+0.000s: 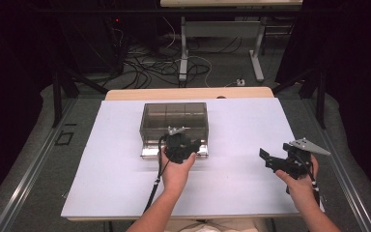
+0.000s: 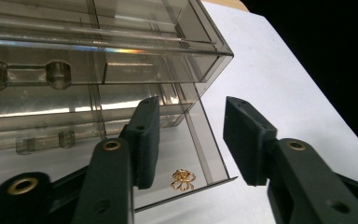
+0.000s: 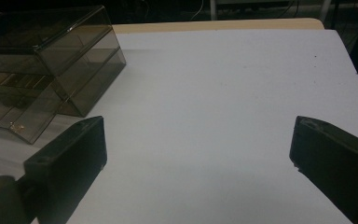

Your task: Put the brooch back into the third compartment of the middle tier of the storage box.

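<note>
Left gripper view: the left gripper [image 2: 191, 140] has its jaws apart over a pulled-out drawer [image 2: 200, 140] of the clear box [image 1: 174, 121]. A small gold flower charm [image 2: 182, 179] lies in the drawer, just below and between them. The right gripper [image 1: 276, 162] is wide open, well apart from the box.

A white counter [image 1: 251, 145] carries a smoky clear plastic box [image 1: 174, 121] toward twelve o'clock, its open drawer [image 2: 200, 154] holding a small gold trinket [image 2: 182, 179].

Smoky clear box [image 1: 174, 120]; gold trinket [image 2: 183, 179]; white tabletop [image 1: 251, 145].
</note>
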`<state>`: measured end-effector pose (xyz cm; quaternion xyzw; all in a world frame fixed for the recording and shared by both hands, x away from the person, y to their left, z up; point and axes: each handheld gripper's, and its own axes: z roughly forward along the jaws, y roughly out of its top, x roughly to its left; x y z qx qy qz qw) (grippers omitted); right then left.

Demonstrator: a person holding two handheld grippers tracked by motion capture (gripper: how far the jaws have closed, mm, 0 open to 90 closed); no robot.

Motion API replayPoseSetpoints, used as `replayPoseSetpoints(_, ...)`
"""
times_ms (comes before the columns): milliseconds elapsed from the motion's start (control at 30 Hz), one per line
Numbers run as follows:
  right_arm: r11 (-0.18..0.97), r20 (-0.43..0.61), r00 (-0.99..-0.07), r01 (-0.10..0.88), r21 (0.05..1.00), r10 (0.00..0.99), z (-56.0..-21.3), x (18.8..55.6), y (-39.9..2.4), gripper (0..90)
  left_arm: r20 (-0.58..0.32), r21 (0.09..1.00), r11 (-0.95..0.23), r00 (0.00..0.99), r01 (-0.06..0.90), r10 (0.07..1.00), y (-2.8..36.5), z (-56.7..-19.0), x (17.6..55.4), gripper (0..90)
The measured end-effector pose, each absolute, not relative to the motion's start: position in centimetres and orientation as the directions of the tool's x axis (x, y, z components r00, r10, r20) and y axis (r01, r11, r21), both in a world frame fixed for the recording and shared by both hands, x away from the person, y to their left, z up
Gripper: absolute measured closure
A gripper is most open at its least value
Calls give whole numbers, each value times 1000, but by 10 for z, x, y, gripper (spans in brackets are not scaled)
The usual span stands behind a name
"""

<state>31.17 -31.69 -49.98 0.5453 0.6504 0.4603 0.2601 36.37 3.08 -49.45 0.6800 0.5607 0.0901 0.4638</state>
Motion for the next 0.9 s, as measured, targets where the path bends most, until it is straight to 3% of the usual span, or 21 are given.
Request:
replayPoseSetpoints(533,7,142,-283,467,884,949,-502,309,-313,34,-362,758,26,387,652,848,39,-489,360,346)
replayPoseSetpoints(900,10,132,-270,465,885,954,-503,307,-315,34,-360,775,9,429,632,829,50,-480,354,318)
